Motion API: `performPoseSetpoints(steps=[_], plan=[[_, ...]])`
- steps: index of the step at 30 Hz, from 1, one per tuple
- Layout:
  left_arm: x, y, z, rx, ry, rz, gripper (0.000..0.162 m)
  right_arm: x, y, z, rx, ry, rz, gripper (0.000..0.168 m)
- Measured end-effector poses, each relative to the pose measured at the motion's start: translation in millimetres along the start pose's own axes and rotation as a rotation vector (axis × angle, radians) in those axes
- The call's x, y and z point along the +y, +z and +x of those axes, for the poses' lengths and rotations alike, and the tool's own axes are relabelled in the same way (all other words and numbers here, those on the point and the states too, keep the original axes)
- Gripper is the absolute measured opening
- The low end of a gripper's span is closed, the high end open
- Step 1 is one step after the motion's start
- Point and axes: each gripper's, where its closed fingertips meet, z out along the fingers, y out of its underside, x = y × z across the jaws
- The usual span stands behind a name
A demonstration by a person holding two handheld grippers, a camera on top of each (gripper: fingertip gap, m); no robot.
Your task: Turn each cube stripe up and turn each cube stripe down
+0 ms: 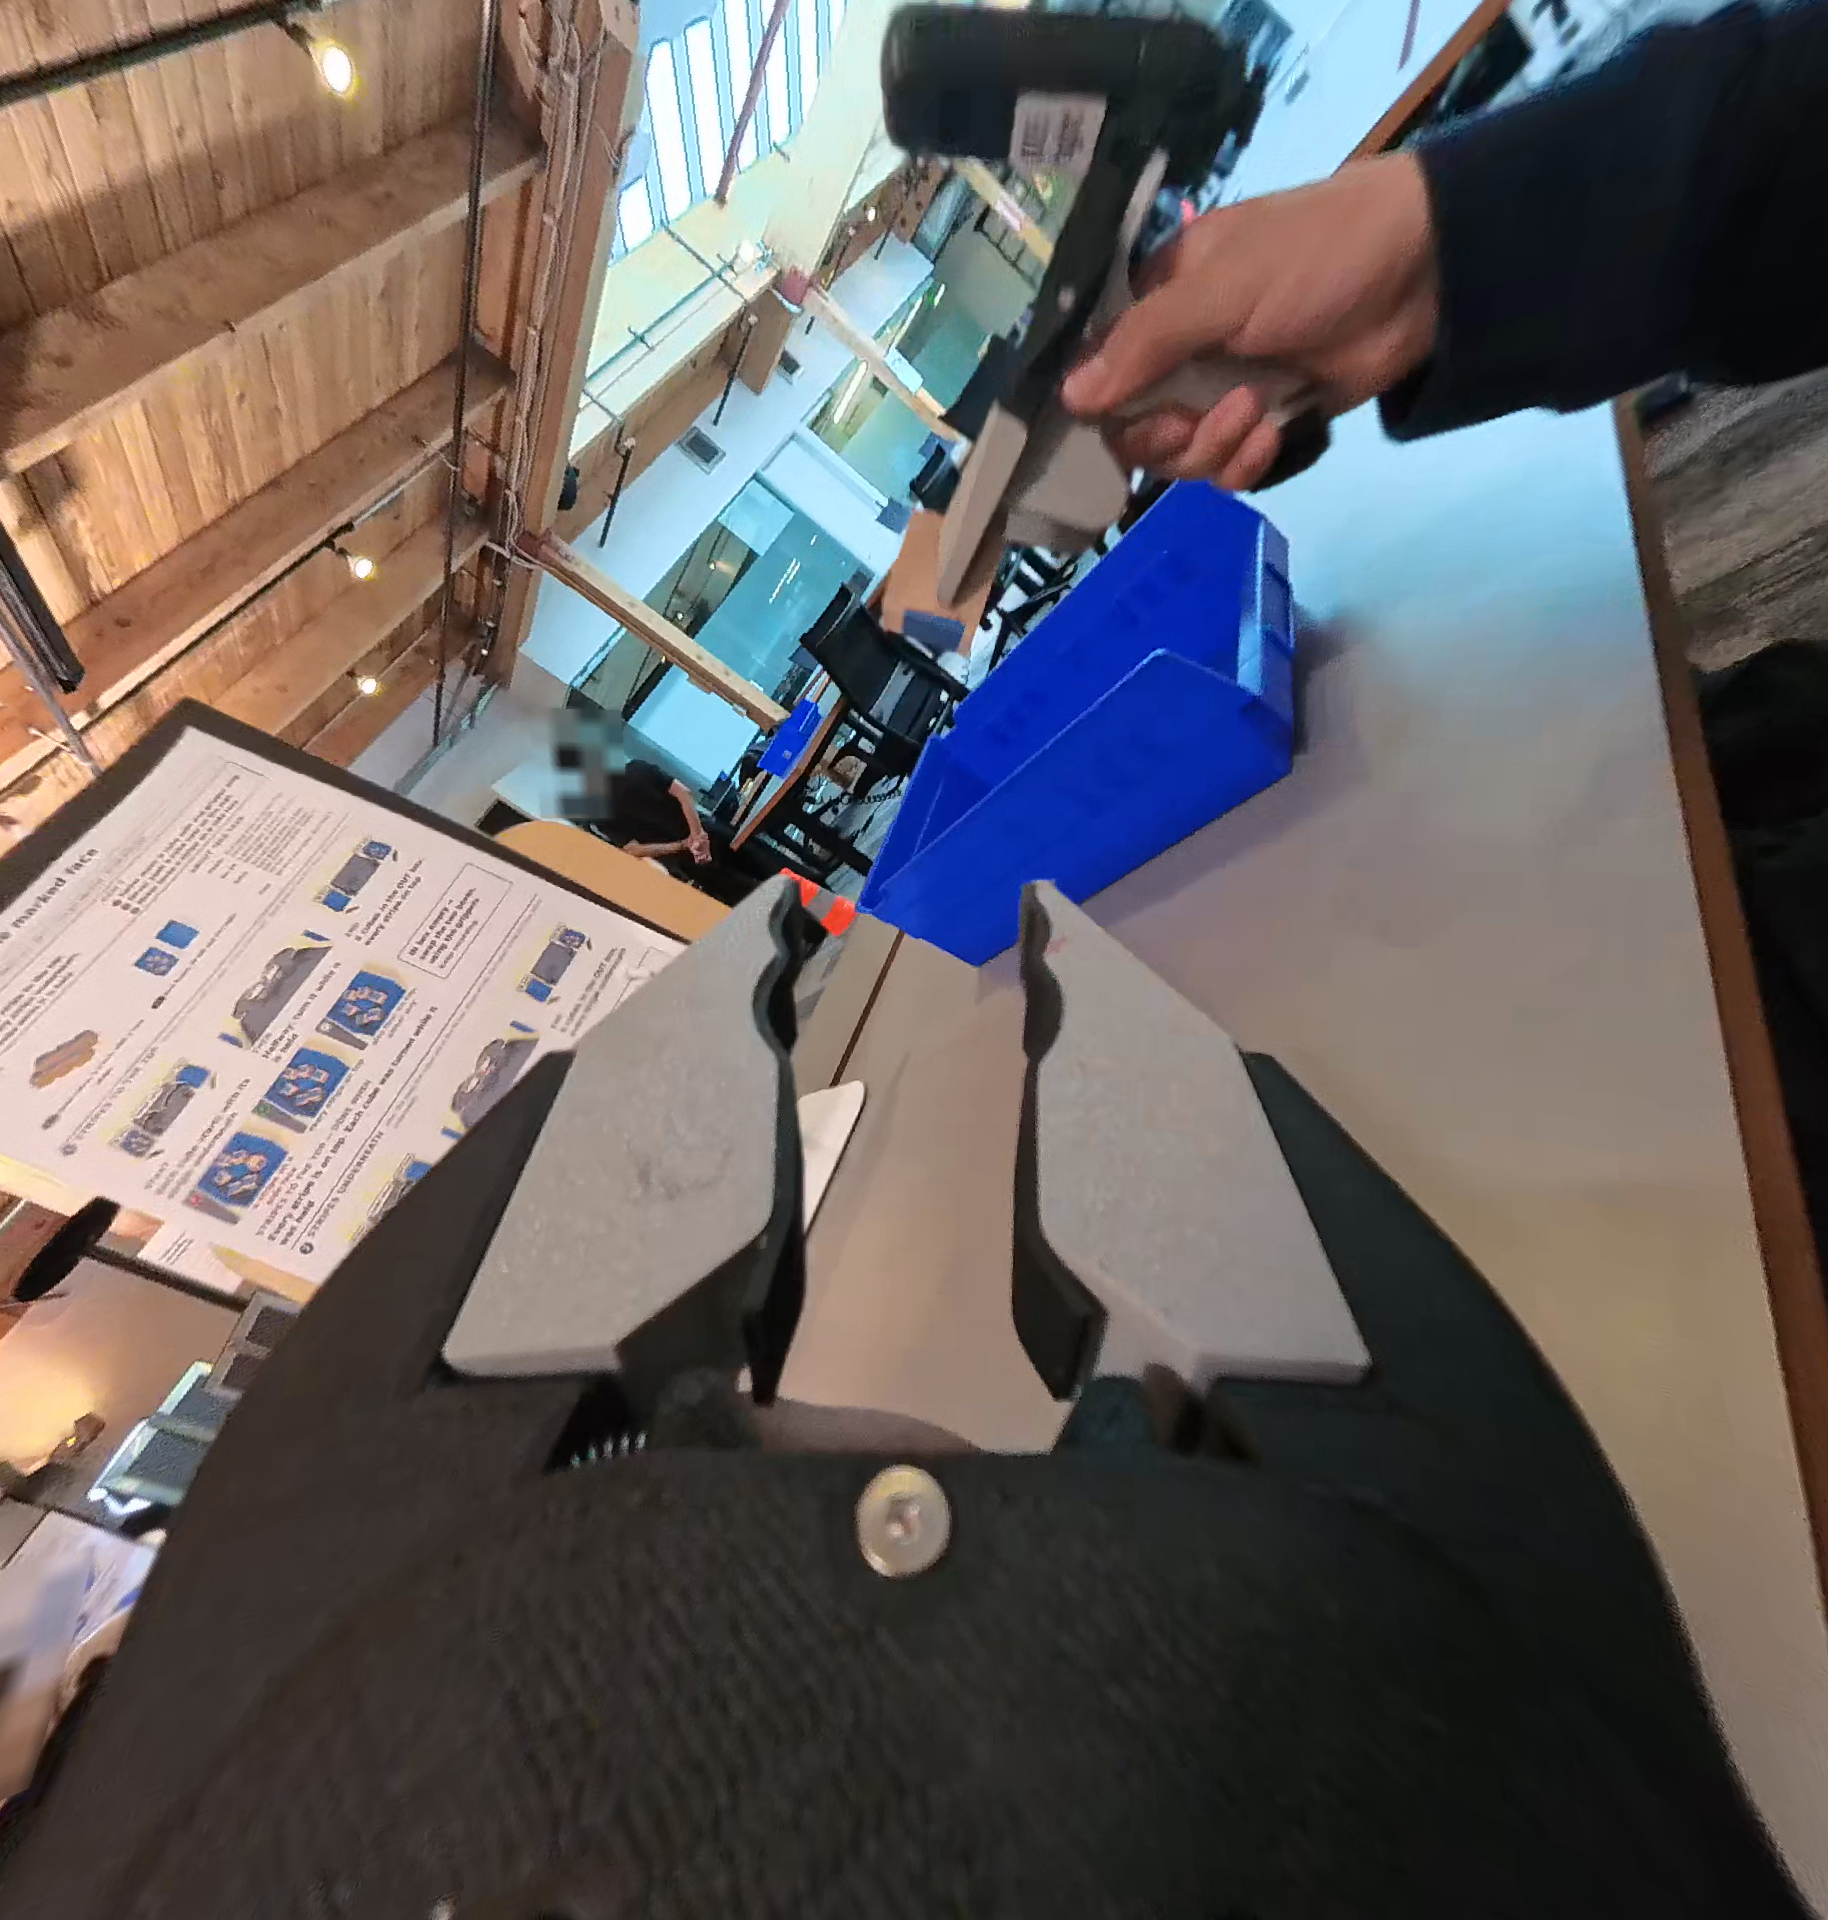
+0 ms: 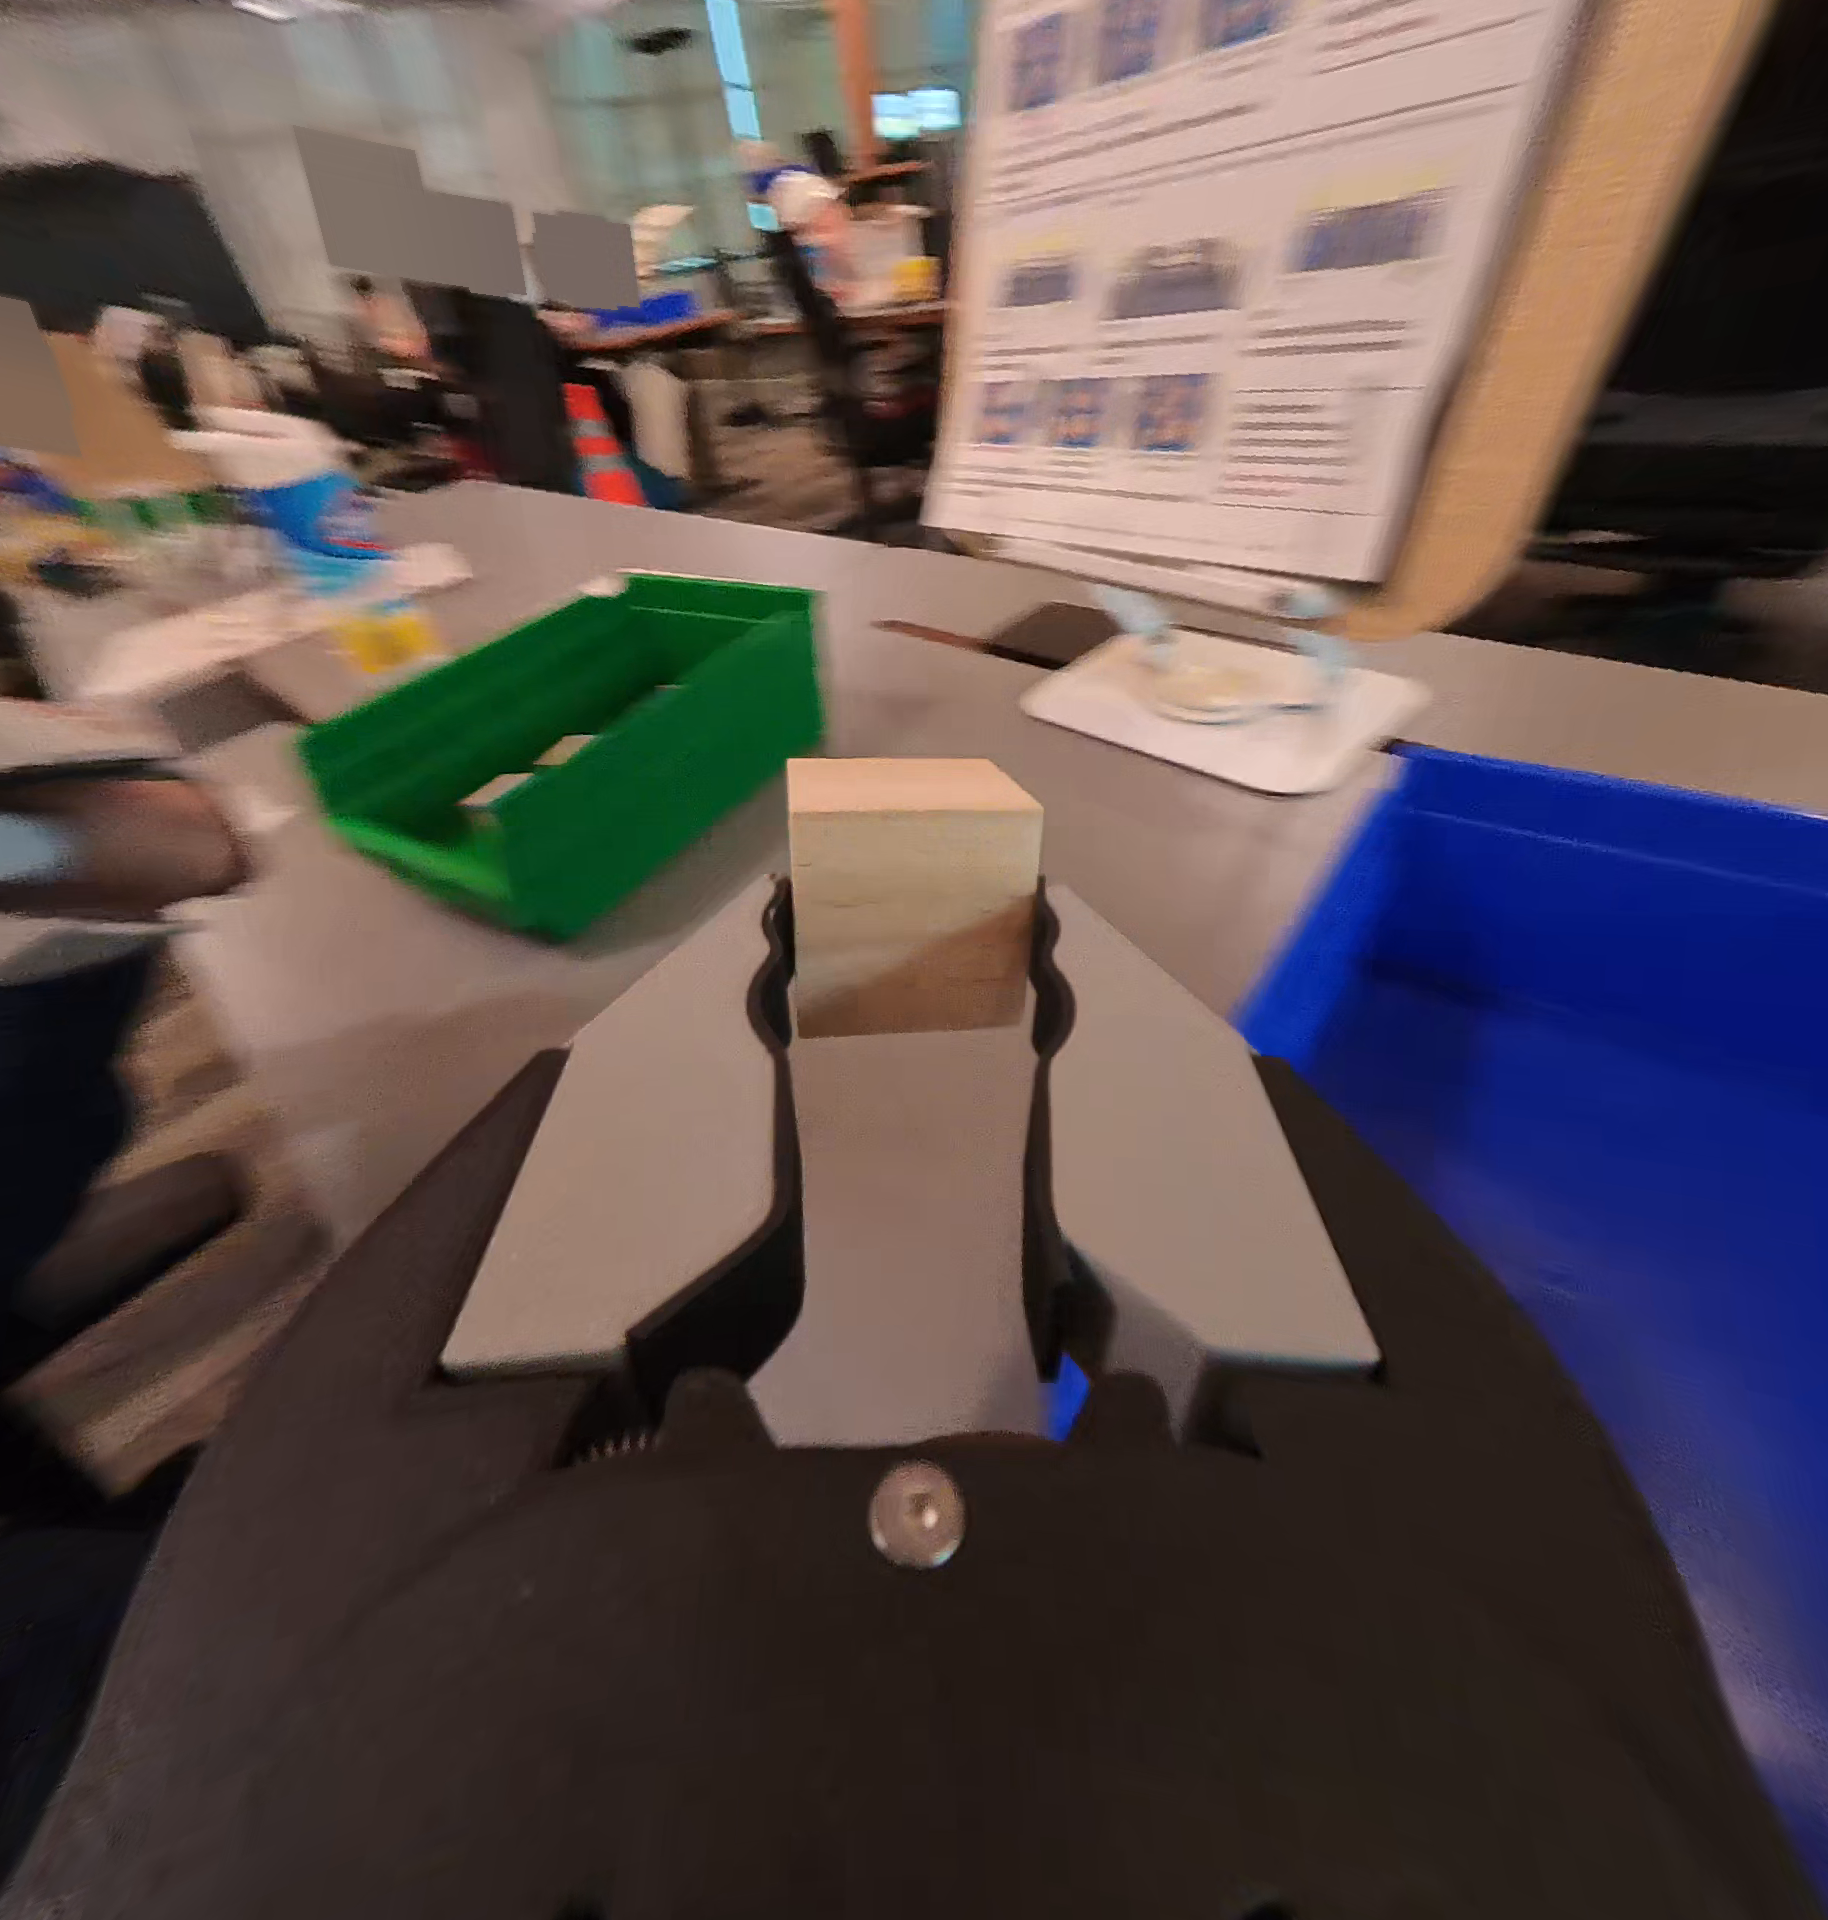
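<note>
My right gripper (image 2: 912, 940) is shut on a plain wooden cube (image 2: 910, 883) and holds it above the grey table (image 2: 889, 1195). No stripe shows on the cube's visible faces. A green bin (image 2: 598, 821) with pale cubes inside lies ahead to the left. A blue bin (image 2: 1564, 1091) is close on the right. My left gripper (image 1: 905, 940) is open and empty, rolled sideways over the table (image 1: 1409, 1039). In the left wrist view the blue bin (image 1: 1097, 727) lies ahead, and the right gripper (image 1: 1035, 416), held by a hand (image 1: 1263, 312), hangs above it.
An instruction sheet on a board (image 2: 1232, 281) stands on a white base (image 2: 1232, 717) at the back right; it also shows in the left wrist view (image 1: 245, 997). Bottles and clutter (image 2: 297, 551) sit at the far left. The table's wooden edge (image 1: 1720, 935) runs along the right.
</note>
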Motion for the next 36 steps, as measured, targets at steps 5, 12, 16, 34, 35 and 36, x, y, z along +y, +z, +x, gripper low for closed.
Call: performPoseSetpoints(steps=[5,12,16,34,35,36], plan=[[-9,-7,-7,-0.014,-0.020,0.048,0.034,17,5,133,0.347,-0.010,-0.250,0.043],[7,0,1,0.026,-0.024,0.003,0.034,98,42,242,0.525,0.076,-0.741,0.043],[30,3,-10,-0.004,-0.084,-0.103,0.031,136,50,275,0.594,0.133,-0.906,0.044],[231,-133,-114,-0.599,-0.899,-0.811,0.041,-16,15,11,0.058,0.072,-0.039,0.056],[244,-136,-109,-0.596,-0.934,-0.857,0.061,-16,15,-9,-0.015,0.086,-0.032,0.056],[254,-134,-101,-0.566,-0.977,-0.884,0.078,-16,16,-25,-0.070,0.089,-0.046,0.057]])
